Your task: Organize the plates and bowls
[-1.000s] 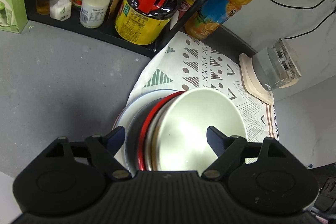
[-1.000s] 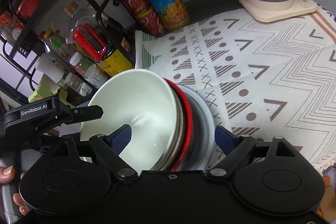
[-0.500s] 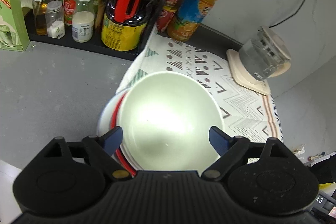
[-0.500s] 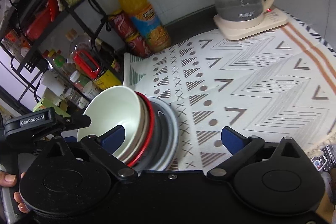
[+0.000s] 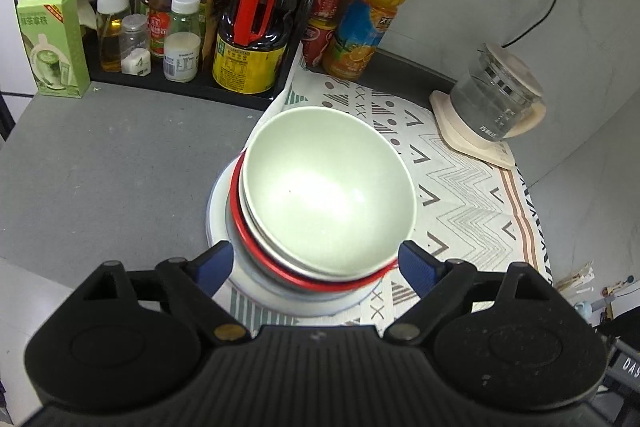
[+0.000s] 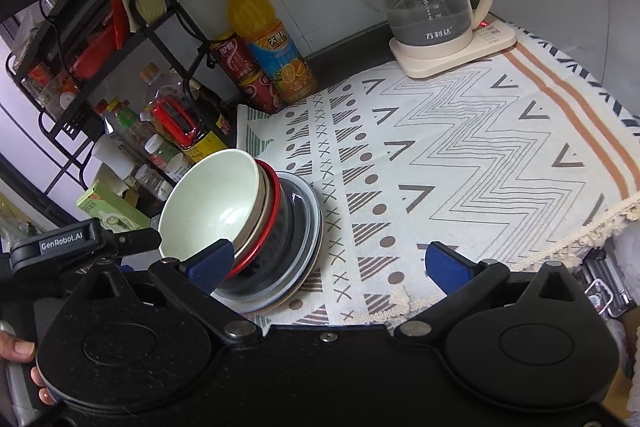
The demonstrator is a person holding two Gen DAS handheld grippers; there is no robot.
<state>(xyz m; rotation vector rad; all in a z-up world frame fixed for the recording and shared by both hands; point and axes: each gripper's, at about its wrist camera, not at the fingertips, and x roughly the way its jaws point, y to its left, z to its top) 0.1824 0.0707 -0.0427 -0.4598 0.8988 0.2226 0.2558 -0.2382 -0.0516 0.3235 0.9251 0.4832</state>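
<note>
A stack of dishes stands on the patterned mat: a pale green bowl (image 5: 328, 187) on top, a red-rimmed bowl (image 5: 244, 223) under it, and a white plate (image 5: 218, 211) at the bottom. The same bowl (image 6: 212, 203) and plate (image 6: 310, 227) show in the right wrist view. My left gripper (image 5: 310, 263) is open, above and just behind the stack, holding nothing. My right gripper (image 6: 326, 265) is open and empty, to the right of the stack, its left finger (image 6: 210, 263) in front of the bowls.
A black rack with sauce bottles and jars (image 5: 248, 27) stands behind the stack. An orange juice bottle (image 5: 368, 15) and red cans (image 5: 320, 27) stand by the wall. A glass kettle on its base (image 5: 492, 103) sits at the mat's far right. A green box (image 5: 54, 43) stands at the left.
Both grippers have drawn back and upward from the stack, so it looks smaller and fully visible. The stack stands on the mat untouched by either gripper.
</note>
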